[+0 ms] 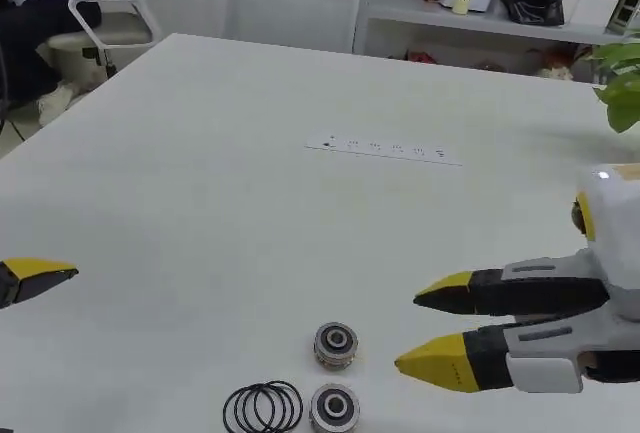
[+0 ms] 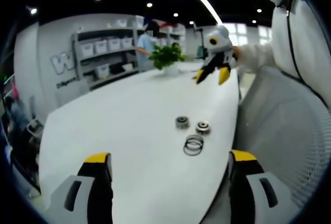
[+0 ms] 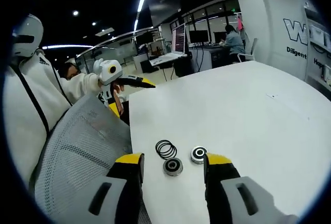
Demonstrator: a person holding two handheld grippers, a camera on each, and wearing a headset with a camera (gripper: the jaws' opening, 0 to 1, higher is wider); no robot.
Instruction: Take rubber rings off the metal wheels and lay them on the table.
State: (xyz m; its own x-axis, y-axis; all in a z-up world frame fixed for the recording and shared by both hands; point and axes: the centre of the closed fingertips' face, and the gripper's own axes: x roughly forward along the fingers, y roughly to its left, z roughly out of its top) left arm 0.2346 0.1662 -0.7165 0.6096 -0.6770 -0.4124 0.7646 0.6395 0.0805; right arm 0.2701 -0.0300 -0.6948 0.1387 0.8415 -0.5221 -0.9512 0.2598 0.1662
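Observation:
Two small metal wheels [image 1: 335, 343] [image 1: 334, 408] stand side by side on the white table [image 1: 200, 183] near its front edge. A loose pile of black rubber rings [image 1: 263, 406] lies just left of the nearer wheel. My right gripper [image 1: 408, 331] hovers open and empty just right of the wheels, jaws pointing at them. In the right gripper view the wheels [image 3: 172, 166] [image 3: 198, 154] and rings [image 3: 165, 149] sit just beyond the jaws. My left gripper [image 1: 40, 275] is open at the far left, well away; its view shows the wheels [image 2: 182, 122] [image 2: 202, 128] and the rings [image 2: 194, 145].
A flush socket strip [image 1: 380, 148] runs across the middle of the table. A green plant [image 1: 620, 88] stands at the right edge. A chair [image 1: 105, 28] and a seated person are at the far left corner. Shelves [image 1: 480, 13] line the back wall.

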